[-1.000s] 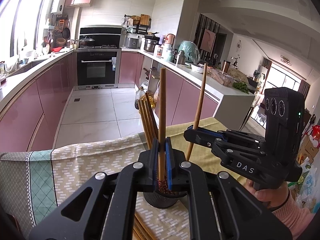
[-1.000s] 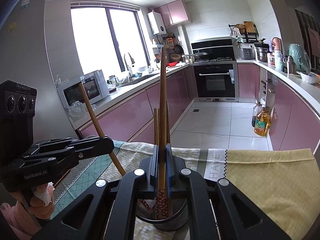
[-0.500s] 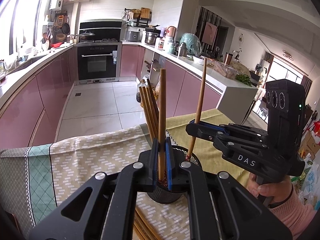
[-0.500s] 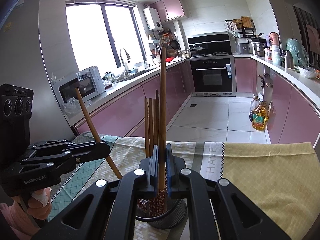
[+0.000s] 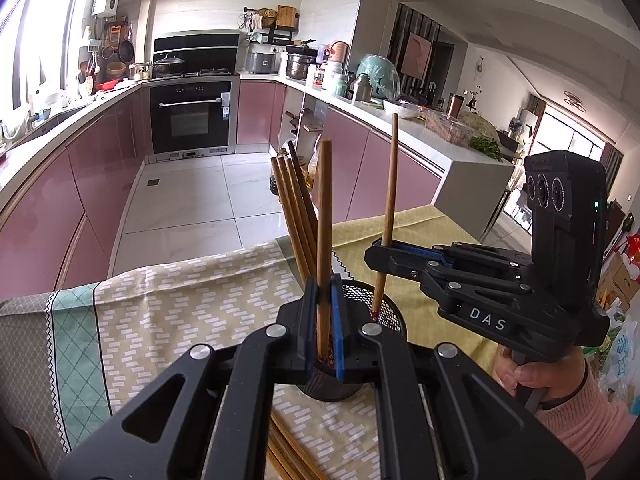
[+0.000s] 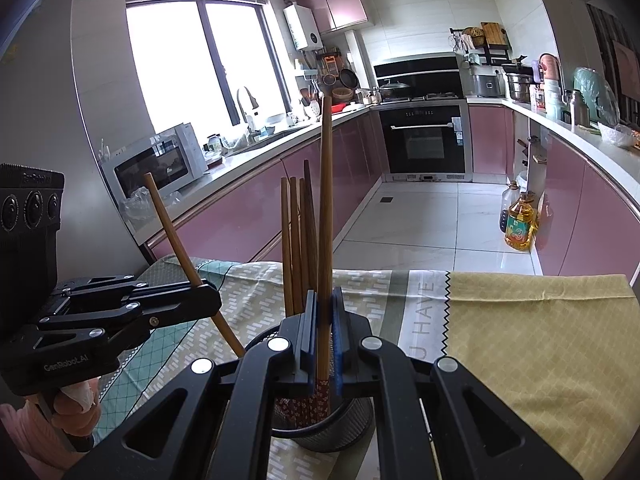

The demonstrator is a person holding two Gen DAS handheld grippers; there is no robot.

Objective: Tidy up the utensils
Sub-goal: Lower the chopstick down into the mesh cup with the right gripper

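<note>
A black mesh holder stands on the tablecloth with several brown chopsticks leaning in it. My left gripper is shut on one upright chopstick, whose lower end dips into the holder. In the right wrist view, my right gripper is shut on another chopstick, its patterned end inside the holder. Each gripper shows in the other's view: the right gripper from the right, the left gripper from the left, its chopstick slanting down to the rim.
Loose chopsticks lie on the patterned tablecloth under my left gripper. The table's far edge drops to a tiled kitchen floor. Oil bottles stand by pink cabinets. A hand in a pink sleeve holds the right gripper.
The left gripper has sunk a little with its chopstick, bringing the holder higher in its view. The right gripper has stayed nearly in place, still shut on its chopstick.
</note>
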